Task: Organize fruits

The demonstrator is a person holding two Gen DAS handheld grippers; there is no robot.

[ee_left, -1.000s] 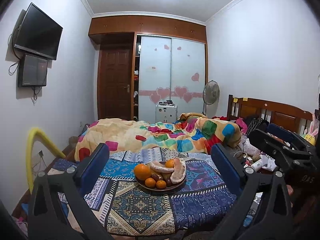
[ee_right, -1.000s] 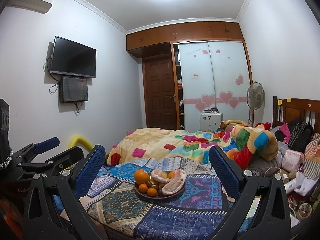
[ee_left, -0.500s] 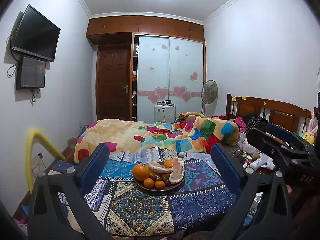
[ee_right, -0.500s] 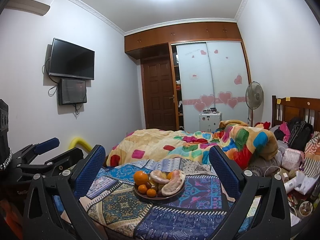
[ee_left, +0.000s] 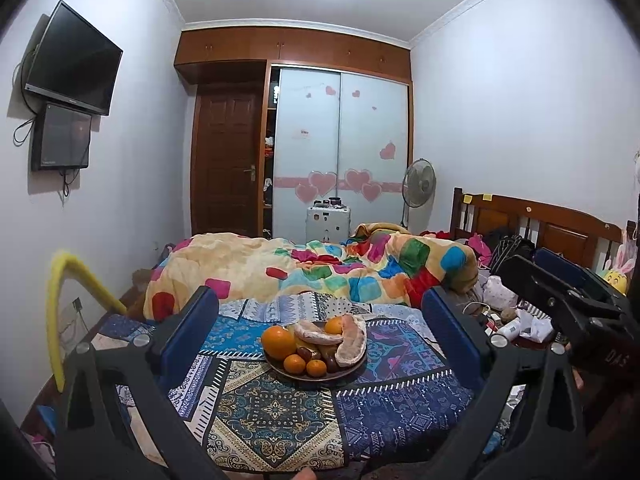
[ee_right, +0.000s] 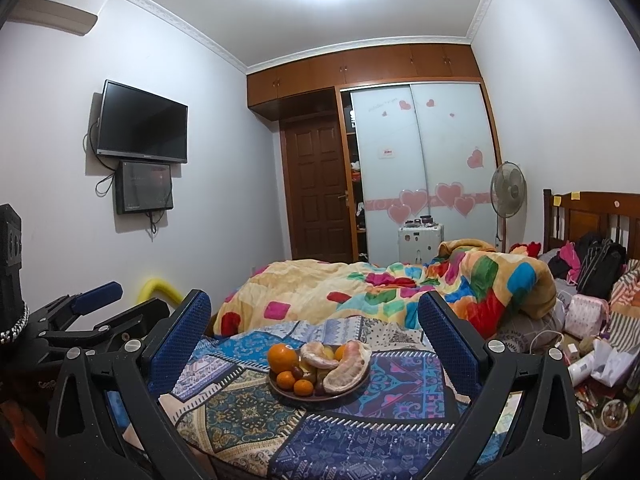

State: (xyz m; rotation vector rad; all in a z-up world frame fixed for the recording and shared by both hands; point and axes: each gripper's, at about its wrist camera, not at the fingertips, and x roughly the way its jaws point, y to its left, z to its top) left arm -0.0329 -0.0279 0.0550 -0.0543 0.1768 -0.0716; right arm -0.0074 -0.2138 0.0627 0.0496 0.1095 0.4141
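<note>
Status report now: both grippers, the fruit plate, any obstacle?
Left gripper open, empty. Right gripper open, empty. Fruit plate untouched on patterned cloth. Nothing blocking.

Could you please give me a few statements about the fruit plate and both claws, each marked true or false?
1. Both the left claw and the right claw are open and hold nothing. True.
2. The big orange lies on the patterned cloth beside the plate. False: it sits on the plate.
3. Pomelo segments share the plate with small mandarins. True.
4. The plate rests on the colourful quilt. False: it stands on the patterned cloth, nearer than the quilt.
</note>
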